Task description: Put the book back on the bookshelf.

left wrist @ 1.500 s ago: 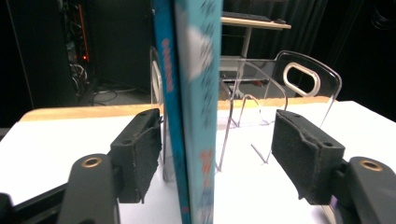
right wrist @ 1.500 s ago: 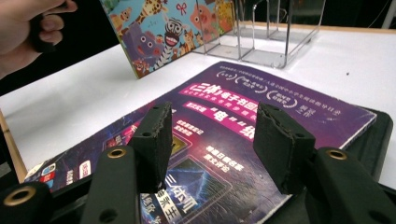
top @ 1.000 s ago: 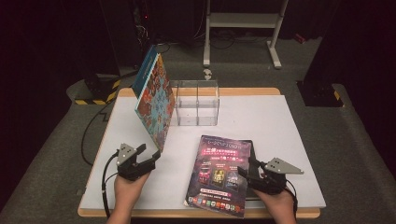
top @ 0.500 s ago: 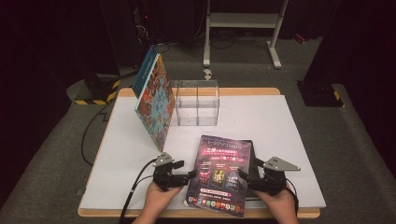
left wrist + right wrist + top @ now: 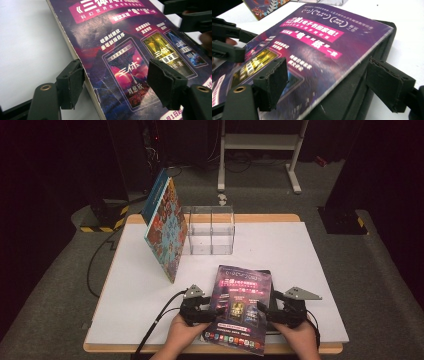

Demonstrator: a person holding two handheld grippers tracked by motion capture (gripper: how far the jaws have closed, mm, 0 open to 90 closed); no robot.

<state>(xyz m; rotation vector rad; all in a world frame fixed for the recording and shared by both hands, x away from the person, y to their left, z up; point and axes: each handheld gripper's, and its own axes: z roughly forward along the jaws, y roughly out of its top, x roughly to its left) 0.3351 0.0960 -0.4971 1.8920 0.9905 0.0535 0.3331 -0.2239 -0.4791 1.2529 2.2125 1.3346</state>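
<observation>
The left gripper (image 5: 216, 312) had come in from the bare table to the purple book's (image 5: 243, 304) left edge, jaws spread apart and straddling that edge, not yet closed. The right gripper (image 5: 264, 312) stayed at the opposite edge, likewise spread wide around it. The book lay flat near the table's (image 5: 320, 270) front, partly on a black pad (image 5: 352, 100); a two-handed lift looked imminent
</observation>
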